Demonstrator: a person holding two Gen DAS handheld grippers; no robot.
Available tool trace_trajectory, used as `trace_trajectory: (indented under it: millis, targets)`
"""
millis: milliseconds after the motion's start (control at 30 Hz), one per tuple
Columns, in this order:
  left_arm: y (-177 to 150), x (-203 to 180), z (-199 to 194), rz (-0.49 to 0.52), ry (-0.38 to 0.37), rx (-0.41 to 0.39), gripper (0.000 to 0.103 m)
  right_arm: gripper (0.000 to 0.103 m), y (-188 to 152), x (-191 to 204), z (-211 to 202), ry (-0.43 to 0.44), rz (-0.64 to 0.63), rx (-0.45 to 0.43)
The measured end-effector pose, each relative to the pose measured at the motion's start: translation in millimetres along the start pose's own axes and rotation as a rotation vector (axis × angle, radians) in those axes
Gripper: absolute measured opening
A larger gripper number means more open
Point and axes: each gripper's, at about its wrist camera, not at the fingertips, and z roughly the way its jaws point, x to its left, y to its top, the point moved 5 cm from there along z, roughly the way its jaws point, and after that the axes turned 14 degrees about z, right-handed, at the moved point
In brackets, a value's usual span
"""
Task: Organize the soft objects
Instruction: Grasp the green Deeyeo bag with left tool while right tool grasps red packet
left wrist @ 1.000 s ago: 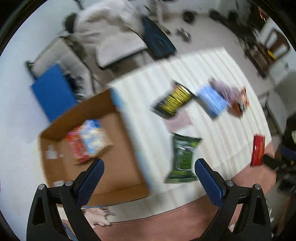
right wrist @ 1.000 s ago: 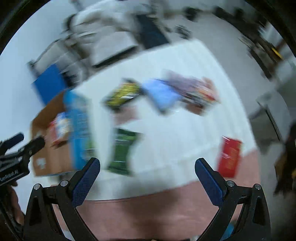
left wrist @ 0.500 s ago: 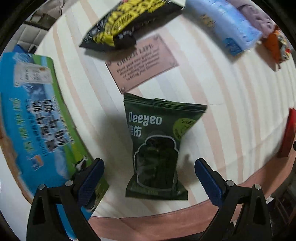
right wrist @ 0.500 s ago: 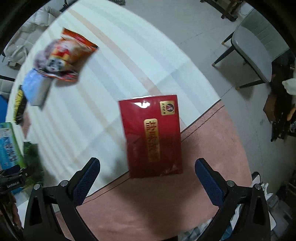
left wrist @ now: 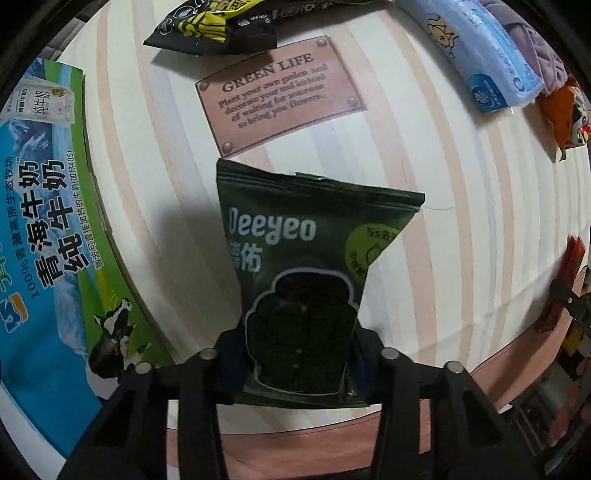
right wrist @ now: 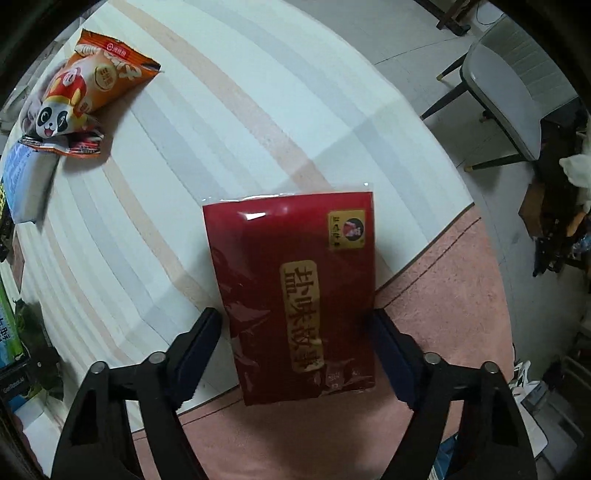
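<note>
- Lying flat on the striped bench (left wrist: 461,236), a dark green Deeyeo pouch (left wrist: 306,280) is seen in the left wrist view, its lower half set between the jaws of the left gripper (left wrist: 297,354).
- The left jaws are pressed against both side edges of the green pouch, which is pinched there.
- A brown printed label (left wrist: 279,94) reading "GREEN LIFE" is found on the bench just beyond the pouch's top edge.
- A black and yellow packet (left wrist: 218,22) is placed beyond the label, and a blue tissue pack (left wrist: 484,59) is placed toward the far right, with an orange panda packet (left wrist: 567,114) beside it.
- A blue and green milk carton box (left wrist: 48,229) is seen at the left, near the pouch.
- In the right wrist view, a red flat packet (right wrist: 295,288) is laid across the bench edge (right wrist: 406,155), partly over the pink floor mat (right wrist: 454,295).
- The right gripper (right wrist: 297,339) is closed in on the red packet's lower sides; the right-hand jaw touches it, while contact on the left side cannot be told.
- A grey chair (right wrist: 513,81) is stood on the floor, well apart from the bench.
</note>
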Motion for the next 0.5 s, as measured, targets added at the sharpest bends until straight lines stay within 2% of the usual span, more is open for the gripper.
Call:
trace_trajectory:
  millis: [33,133,200,333,400,500]
  targets:
    - [-2,-3,1,-0.001,0.003,-0.004,0.038,0.069,0,0,-2,-0.001,-0.002,-0.006]
    - [-11,-10,2,-0.015,0.010,-0.024,0.034,0.060,0,3,-6,-0.019,-0.021,-0.020]
    - [-2,-3,-15,-0.019,0.013,-0.037,0.033,0.053,1,5,-8,-0.030,-0.035,-0.030]
    - [-11,-18,-38,-0.014,0.007,-0.084,0.032,0.039,-4,10,-16,-0.017,-0.041,-0.035]
    - [-16,-21,-53,-0.010,0.002,-0.112,0.031,0.034,-8,14,-20,0.004,-0.043,-0.026]
    - [-29,-32,-76,-0.007,-0.029,-0.171,0.031,0.032,-16,22,-33,0.037,-0.060,-0.033]
